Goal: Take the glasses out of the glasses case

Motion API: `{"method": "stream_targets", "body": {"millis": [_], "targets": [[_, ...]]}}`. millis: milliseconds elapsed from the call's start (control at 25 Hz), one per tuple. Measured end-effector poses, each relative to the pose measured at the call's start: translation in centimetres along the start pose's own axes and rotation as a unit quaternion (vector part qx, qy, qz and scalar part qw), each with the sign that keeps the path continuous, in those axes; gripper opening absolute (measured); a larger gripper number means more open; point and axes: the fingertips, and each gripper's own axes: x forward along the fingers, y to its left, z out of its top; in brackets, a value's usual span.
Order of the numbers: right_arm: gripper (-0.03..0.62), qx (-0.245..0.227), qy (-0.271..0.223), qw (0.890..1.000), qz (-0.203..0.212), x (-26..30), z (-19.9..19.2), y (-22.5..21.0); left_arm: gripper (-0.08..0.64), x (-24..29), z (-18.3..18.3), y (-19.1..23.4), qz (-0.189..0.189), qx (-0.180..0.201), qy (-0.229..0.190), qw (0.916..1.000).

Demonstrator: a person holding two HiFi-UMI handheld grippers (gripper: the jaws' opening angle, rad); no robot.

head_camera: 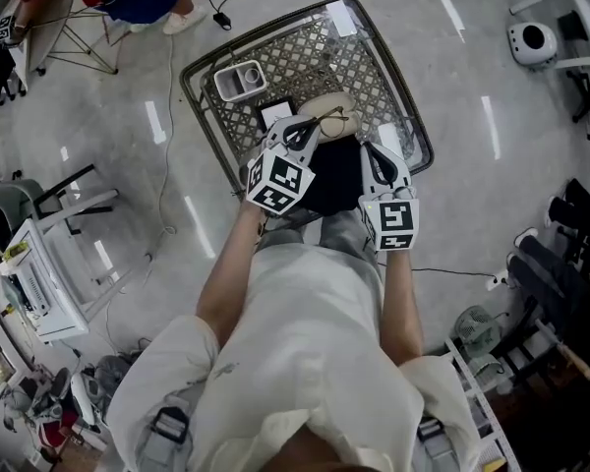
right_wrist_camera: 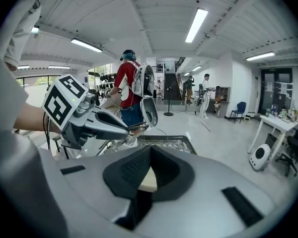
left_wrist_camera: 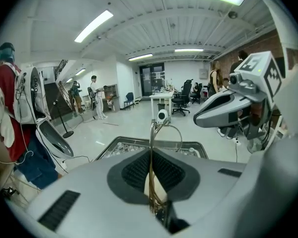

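The head view looks steeply down onto the bench [head_camera: 369, 67]. Each gripper view sits close behind its jaws, facing level across the room; the left one catches the right gripper [left_wrist_camera: 201, 117] at frame right.

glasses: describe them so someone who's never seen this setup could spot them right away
In the head view, find the lattice-topped table in front of the person; a beige oval case lies toward its near edge. Beside that case, the left gripper has its tongs shut on the glasses. They are the only thin gold wire thing there, unlike the white tray and the dark-framed card.
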Motion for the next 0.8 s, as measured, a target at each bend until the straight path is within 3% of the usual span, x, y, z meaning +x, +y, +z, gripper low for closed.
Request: {"method": "stream_targets", "body": {"millis": [800], "targets": [[0.006,-0.026,-0.071,0.996,-0.036,-6.6,5.6,3.4,0.029,-10.0,5.1,-0.8,-0.006,-0.020,-0.128,0.9916]]}}
